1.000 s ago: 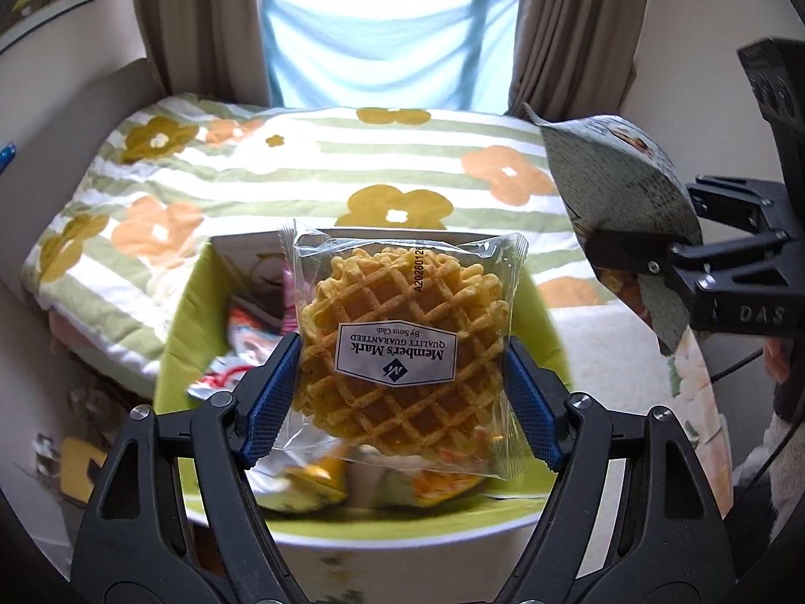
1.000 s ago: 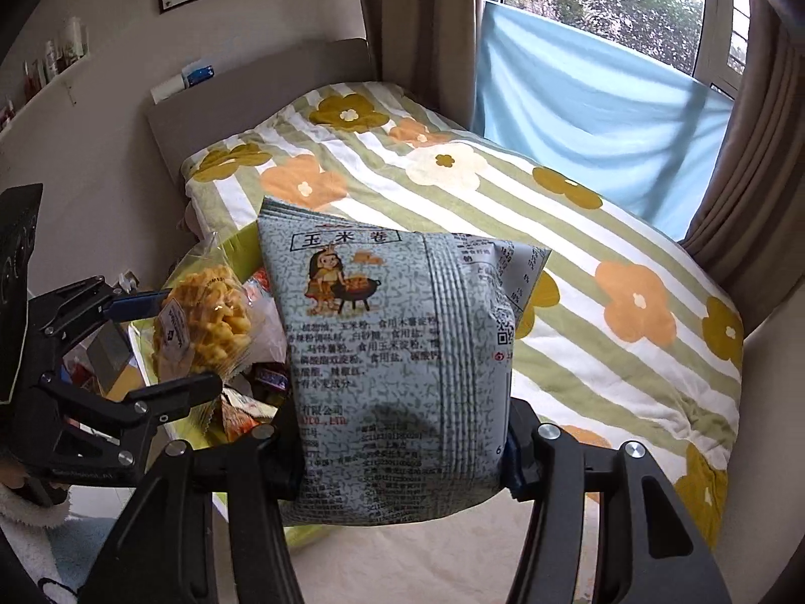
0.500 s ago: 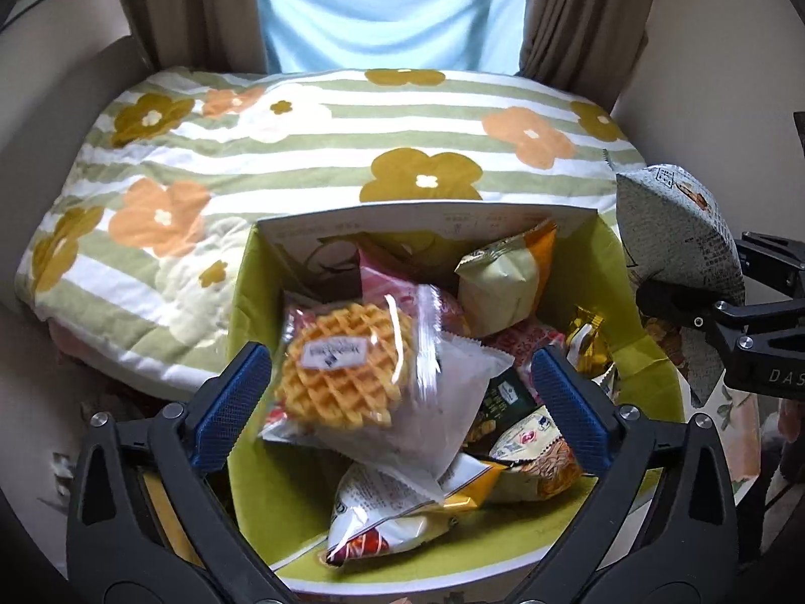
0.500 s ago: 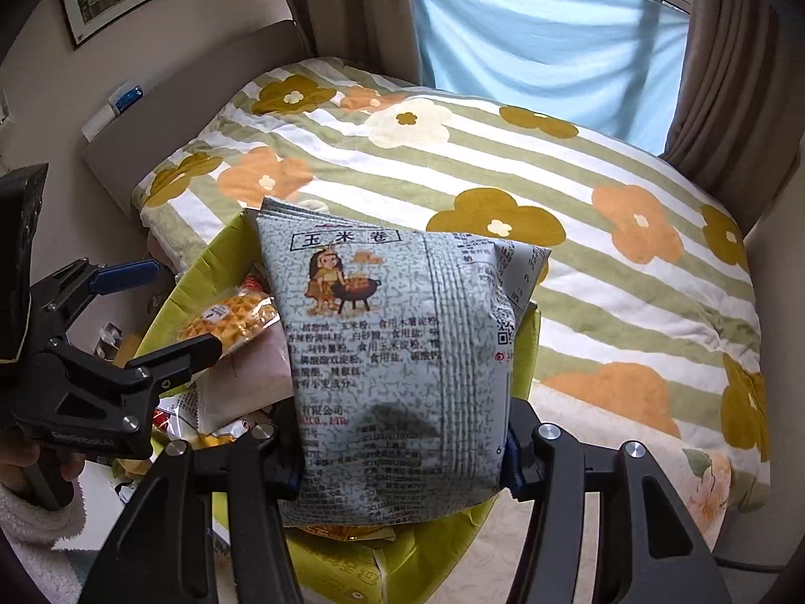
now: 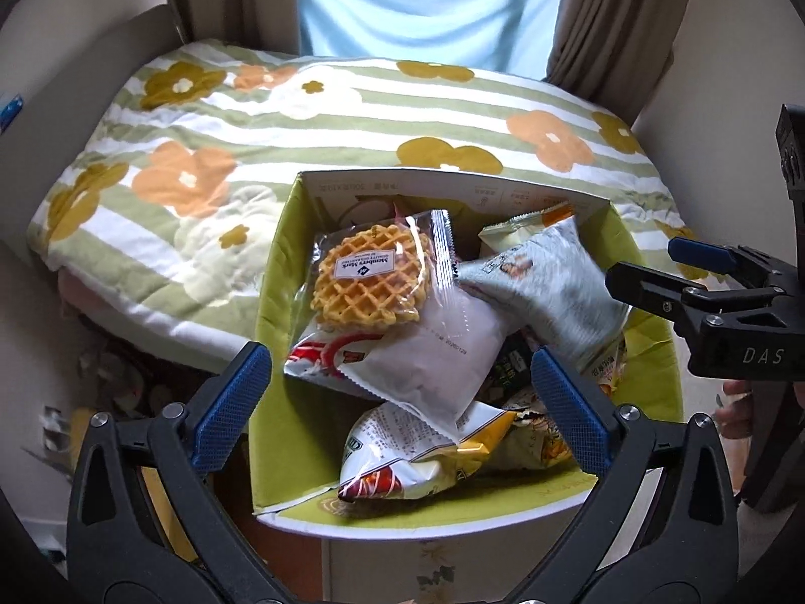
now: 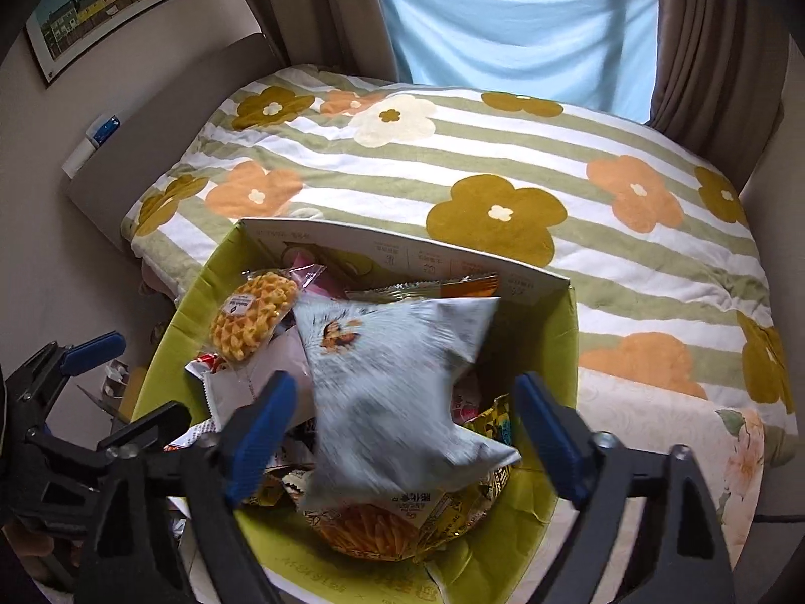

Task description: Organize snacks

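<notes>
A green cardboard box (image 5: 271, 302) of snack packs stands against the bed. The clear-wrapped waffle (image 5: 370, 279) lies on top of the pile at the box's back left. My left gripper (image 5: 400, 360) hangs open over the box with nothing between its blue pads. A grey printed snack bag (image 6: 392, 377), blurred by motion, is dropping into the box (image 6: 563, 352) between the fingers of my right gripper (image 6: 405, 387). Those jaws are opening and the pads stand clear of the bag. In the left wrist view the grey bag (image 5: 548, 292) sits to the waffle's right, near the right gripper (image 5: 704, 292).
A white packet (image 5: 443, 352), a yellow-and-white bag (image 5: 417, 453) and several other packs fill the box. Behind it spreads a bed with a striped flowered quilt (image 5: 352, 116). Curtains and a blue cloth (image 6: 518, 25) cover the window. Clutter lies on the floor at left (image 5: 121, 367).
The left gripper let go of the waffle, which now lies in the box. The right gripper has spread its fingers and the grey bag is falling out of them into the box. Both grippers sank lower.
</notes>
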